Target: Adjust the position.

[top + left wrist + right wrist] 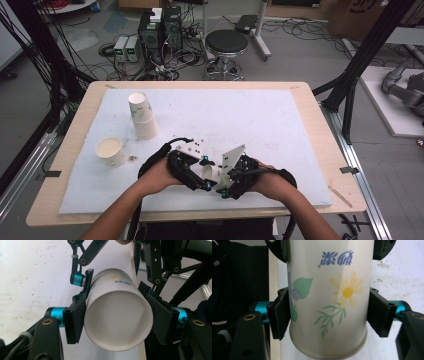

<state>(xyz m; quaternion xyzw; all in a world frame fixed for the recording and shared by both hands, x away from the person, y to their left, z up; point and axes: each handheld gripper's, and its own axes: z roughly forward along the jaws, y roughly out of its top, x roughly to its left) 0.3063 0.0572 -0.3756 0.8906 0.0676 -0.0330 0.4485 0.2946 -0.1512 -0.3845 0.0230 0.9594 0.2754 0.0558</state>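
Near the front edge of the bench (310, 107), both grippers meet on one paper cup (209, 173) held on its side just above the white mat (240, 120). The left gripper (116, 322) is pinching that cup near its open mouth, both pads flat against its wall; the cup's inside looks bare and white, with nothing in it. The right gripper (332, 315) straddles the same cup farther along, near its base end. Its right pad touches the wall with the flower print, while the left pad sits at the wall with a hint of a gap; I cannot tell whether it grips.

Farther out on the mat, to the left, a single cup (111, 152) stands upright, its inside pale. Beyond it a leaning stack of cups (142, 116) stands mouth up.
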